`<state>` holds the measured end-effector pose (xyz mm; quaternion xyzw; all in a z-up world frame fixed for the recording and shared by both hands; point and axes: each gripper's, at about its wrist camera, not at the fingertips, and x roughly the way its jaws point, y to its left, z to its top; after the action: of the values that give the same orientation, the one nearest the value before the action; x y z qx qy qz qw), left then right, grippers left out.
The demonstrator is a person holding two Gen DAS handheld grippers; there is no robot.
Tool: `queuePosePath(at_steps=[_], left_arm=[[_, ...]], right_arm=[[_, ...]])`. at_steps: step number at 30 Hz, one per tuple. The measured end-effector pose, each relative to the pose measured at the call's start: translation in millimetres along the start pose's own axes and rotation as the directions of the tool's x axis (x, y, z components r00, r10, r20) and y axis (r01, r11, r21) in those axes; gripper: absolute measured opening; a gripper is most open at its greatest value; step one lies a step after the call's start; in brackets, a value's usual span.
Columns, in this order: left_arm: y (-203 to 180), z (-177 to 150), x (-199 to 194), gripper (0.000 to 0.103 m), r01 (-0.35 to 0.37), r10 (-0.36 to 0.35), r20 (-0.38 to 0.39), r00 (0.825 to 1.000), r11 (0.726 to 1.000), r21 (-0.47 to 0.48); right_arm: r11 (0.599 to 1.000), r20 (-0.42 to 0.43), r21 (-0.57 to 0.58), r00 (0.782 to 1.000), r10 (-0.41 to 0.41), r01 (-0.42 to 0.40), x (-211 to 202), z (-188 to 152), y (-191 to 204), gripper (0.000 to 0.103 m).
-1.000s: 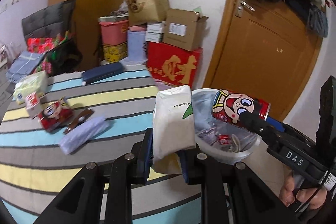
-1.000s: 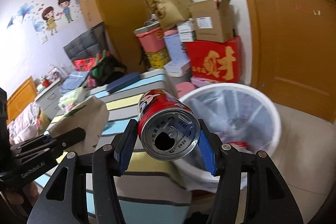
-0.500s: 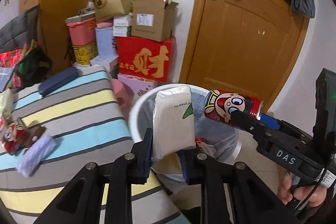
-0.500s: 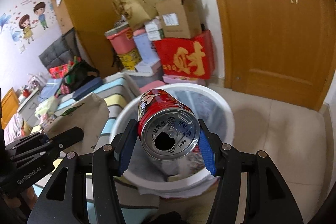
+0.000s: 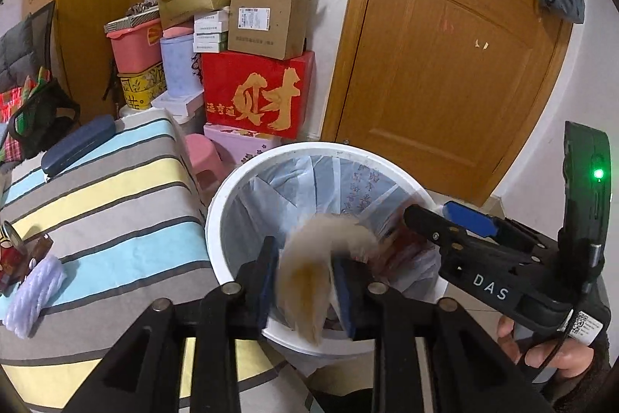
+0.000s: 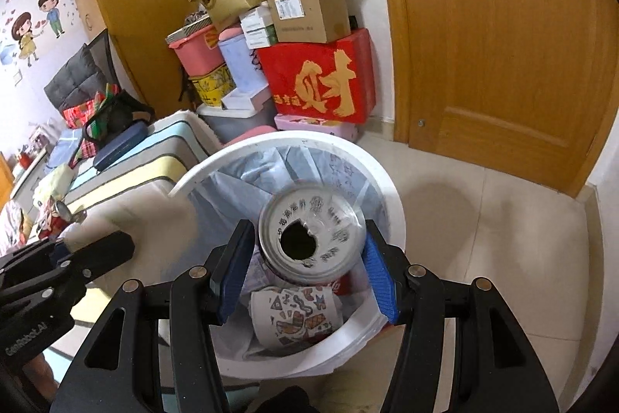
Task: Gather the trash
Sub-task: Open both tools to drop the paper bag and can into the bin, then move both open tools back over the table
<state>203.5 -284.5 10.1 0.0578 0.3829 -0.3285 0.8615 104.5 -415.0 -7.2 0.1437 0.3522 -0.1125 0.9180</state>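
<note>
A white bin (image 5: 216, 219) with a pale blue liner sits under both grippers. My left gripper (image 5: 305, 258) hangs over its near rim with the jaws opening. A pale paper pouch (image 5: 309, 281) is a downward blur between them, and the pads no longer press on it. In the right wrist view the pouch (image 6: 154, 215) shows as a smear beside the left gripper's fingers (image 6: 96, 250). My right gripper (image 6: 309, 231) is shut on a red drink can (image 6: 336, 215), whose silver lid faces the camera over the bin (image 6: 390, 188). From the left wrist view the right gripper (image 5: 437, 215) reaches in from the right.
A printed paper cup (image 6: 294, 316) and wrappers lie in the bin. A striped cover (image 5: 116, 204) left of it carries a dark blue case (image 5: 77, 146) and a lilac cloth (image 5: 31, 289). Behind stand a pink stool (image 5: 205, 153), stacked boxes (image 5: 255, 95) and a wooden door (image 5: 445, 64).
Both grippers have swung from over the striped cover to over the bin. The left jaws have parted and the pouch is slipping down. The can has tipped lid-first toward the right camera.
</note>
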Motion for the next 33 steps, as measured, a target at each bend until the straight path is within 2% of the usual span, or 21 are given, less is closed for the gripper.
queuePosePath(at_steps=[1, 2, 6, 16, 33], left_arm=[[0.9, -0.4, 0.3, 0.043, -0.002, 0.002, 0.0, 1.0, 1.0, -0.003], [1.9, -0.8, 0.3, 0.047, -0.006, 0.006, 0.0, 1.0, 1.0, -0.008], [5.8, -1.2, -3.7, 0.047, -0.006, 0.006, 0.007, 1.0, 1.0, -0.023], [15.5, -5.7, -24.8, 0.047, -0.018, 0.02, 0.042, 0.999, 0.999, -0.047], [58.2, -35.2, -93.8, 0.048, -0.104, 0.119, 0.125, 0.985, 0.988, -0.114]], right_arm=[[1.0, 0.0, 0.001, 1.0, 0.0, 0.0, -0.5, 0.5, -0.6, 0.057], [1.0, 0.0, 0.002, 1.0, 0.001, -0.001, -0.7, 0.5, -1.4, 0.057], [1.0, 0.009, 0.001, 1.0, -0.021, 0.021, -1.6, 2.1, -2.7, 0.058], [1.0, 0.036, 0.014, 0.999, -0.008, 0.007, -13.3, 0.3, 4.3, 0.058], [0.998, 0.082, -0.028, 0.995, 0.054, -0.052, -31.0, -9.1, 46.0, 0.058]])
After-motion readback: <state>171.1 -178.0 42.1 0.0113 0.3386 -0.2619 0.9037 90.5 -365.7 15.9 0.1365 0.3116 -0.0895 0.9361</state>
